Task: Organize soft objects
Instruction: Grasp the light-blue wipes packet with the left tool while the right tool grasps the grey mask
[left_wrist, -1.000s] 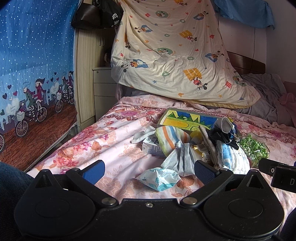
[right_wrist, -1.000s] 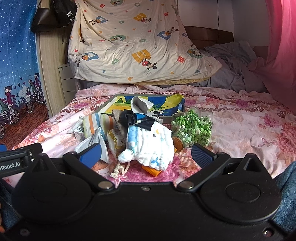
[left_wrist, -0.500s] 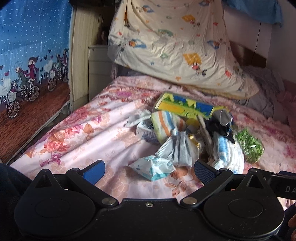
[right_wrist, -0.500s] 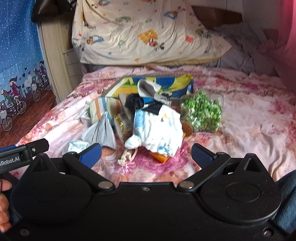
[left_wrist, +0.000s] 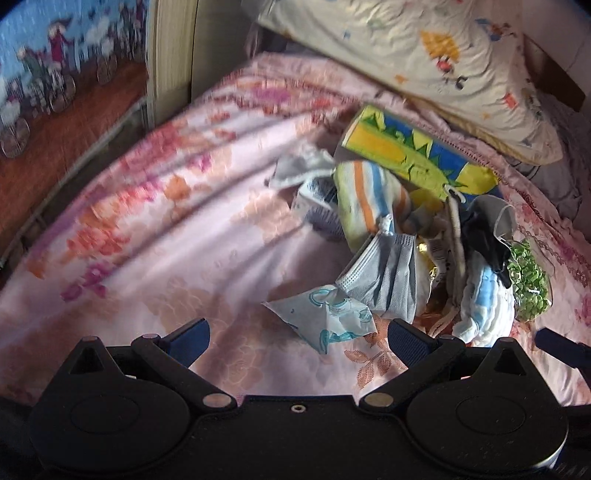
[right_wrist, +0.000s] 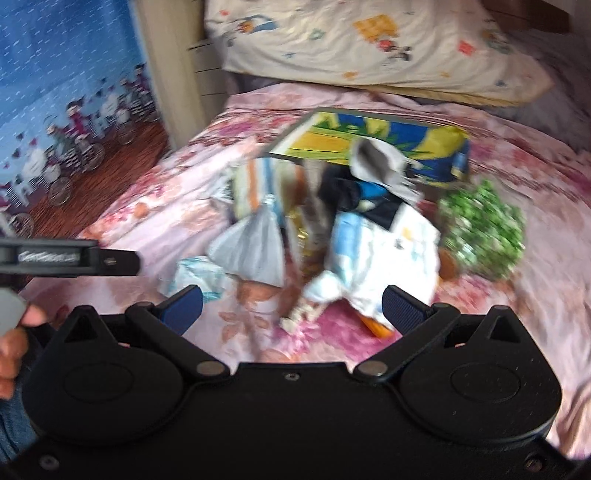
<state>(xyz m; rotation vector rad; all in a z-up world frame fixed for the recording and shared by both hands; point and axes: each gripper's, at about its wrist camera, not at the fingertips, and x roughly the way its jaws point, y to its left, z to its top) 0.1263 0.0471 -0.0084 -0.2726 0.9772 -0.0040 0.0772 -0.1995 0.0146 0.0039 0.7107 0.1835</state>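
Observation:
A heap of soft things lies on the floral bed sheet (left_wrist: 155, 236): a grey face mask (left_wrist: 384, 277), a light blue tissue pack (left_wrist: 325, 317), a striped cloth (left_wrist: 365, 199), a white and blue cloth bundle (left_wrist: 484, 306) and a dark sock (left_wrist: 484, 236). My left gripper (left_wrist: 297, 338) is open and empty, just before the tissue pack. My right gripper (right_wrist: 291, 306) is open and empty, close above the white bundle (right_wrist: 384, 251) and the grey mask (right_wrist: 251, 247).
A colourful flat box (left_wrist: 410, 155) lies behind the heap, and a clear bag of green pieces (right_wrist: 484, 229) sits at its right. A cartoon-print pillow (right_wrist: 369, 40) leans at the head of the bed. A blue curtain (right_wrist: 70, 92) hangs at the left.
Both grippers have tipped downward and moved closer to the heap. The heap now fills more of each view. Nothing has been picked up.

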